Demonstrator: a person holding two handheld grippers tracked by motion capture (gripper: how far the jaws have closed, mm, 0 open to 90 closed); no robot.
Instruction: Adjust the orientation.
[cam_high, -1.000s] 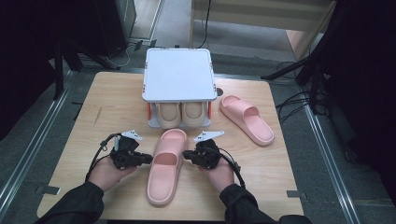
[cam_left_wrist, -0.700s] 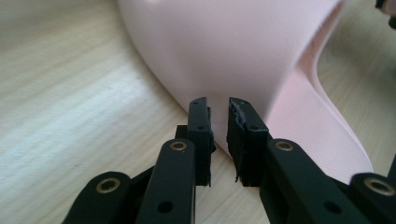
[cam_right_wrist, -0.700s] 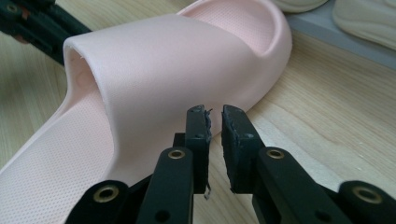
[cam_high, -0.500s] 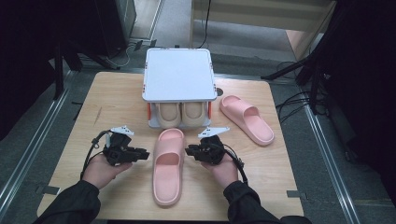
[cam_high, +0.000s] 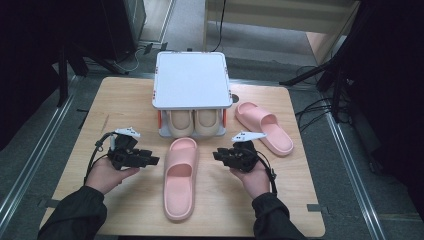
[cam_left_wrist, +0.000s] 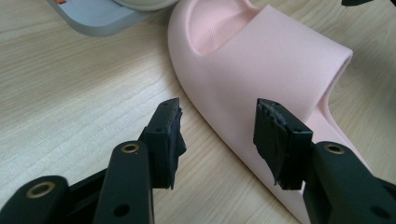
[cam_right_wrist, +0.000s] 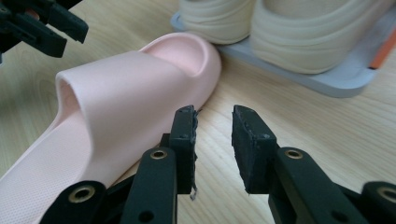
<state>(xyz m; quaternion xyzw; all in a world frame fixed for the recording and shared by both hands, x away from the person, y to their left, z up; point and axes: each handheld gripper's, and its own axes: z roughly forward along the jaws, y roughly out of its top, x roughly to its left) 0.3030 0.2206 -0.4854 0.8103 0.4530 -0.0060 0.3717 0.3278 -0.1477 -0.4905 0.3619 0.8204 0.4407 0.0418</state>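
Left gripper (cam_high: 150, 161) — I hold it in my left hand (cam_high: 107, 172), palm up, forearm entering from the bottom edge in a dark sleeve (cam_high: 75, 217). It sits just left of the pink slipper (cam_high: 180, 175), level with its strap, jaws pointed at it. In the left gripper view the jaws stand well apart with nothing between them, clear of the slipper's side.

Right gripper (cam_high: 218, 155) — I hold it in my right hand (cam_high: 255, 177), forearm likewise sleeved. It sits just right of the same slipper, jaws aimed at its strap. In the right gripper view the jaws stand a narrow gap apart, gripping nothing, beside the slipper's edge.
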